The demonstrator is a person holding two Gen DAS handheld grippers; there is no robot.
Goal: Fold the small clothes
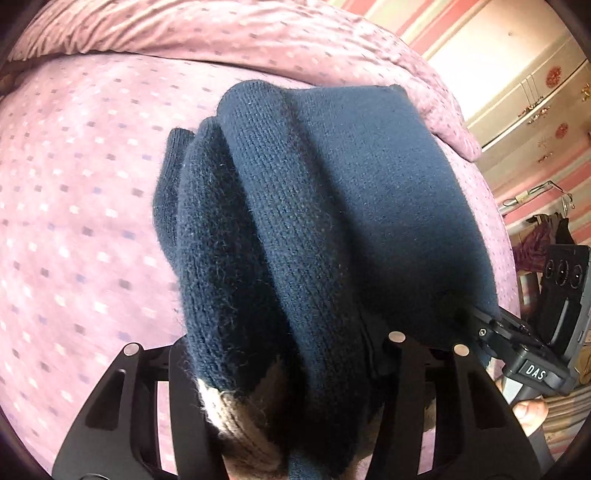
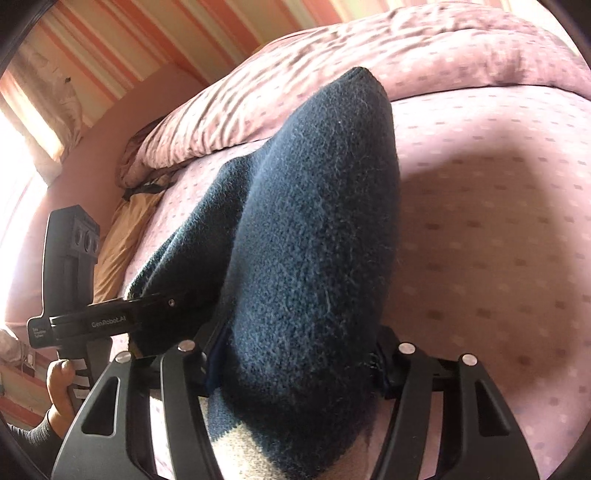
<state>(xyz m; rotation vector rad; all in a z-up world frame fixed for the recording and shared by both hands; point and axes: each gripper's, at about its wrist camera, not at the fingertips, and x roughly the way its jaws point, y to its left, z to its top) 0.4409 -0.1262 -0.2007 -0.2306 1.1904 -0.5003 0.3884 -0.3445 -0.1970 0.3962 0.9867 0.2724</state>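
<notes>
A navy knitted garment [image 1: 332, 221] with a beige band [image 1: 240, 421] hangs bunched over my left gripper [image 1: 291, 369], whose jaws are closed on it; the cloth hides the fingertips. In the right wrist view the same navy garment [image 2: 314, 240] drapes over my right gripper [image 2: 295, 369], also clamped on it, with its beige band [image 2: 236, 450] at the bottom. Both grippers hold it lifted above the pink dotted bed sheet [image 1: 74, 221]. The right gripper's body [image 1: 532, 354] shows at the garment's right edge in the left view; the left gripper's body [image 2: 96, 317] shows at left in the right view.
A crumpled pink duvet [image 1: 221, 33] lies along the far side of the bed, also in the right wrist view [image 2: 332, 81]. A cupboard [image 1: 535, 99] and striped wall stand to the right. An orange pillow [image 2: 122, 236] lies at the bed's left.
</notes>
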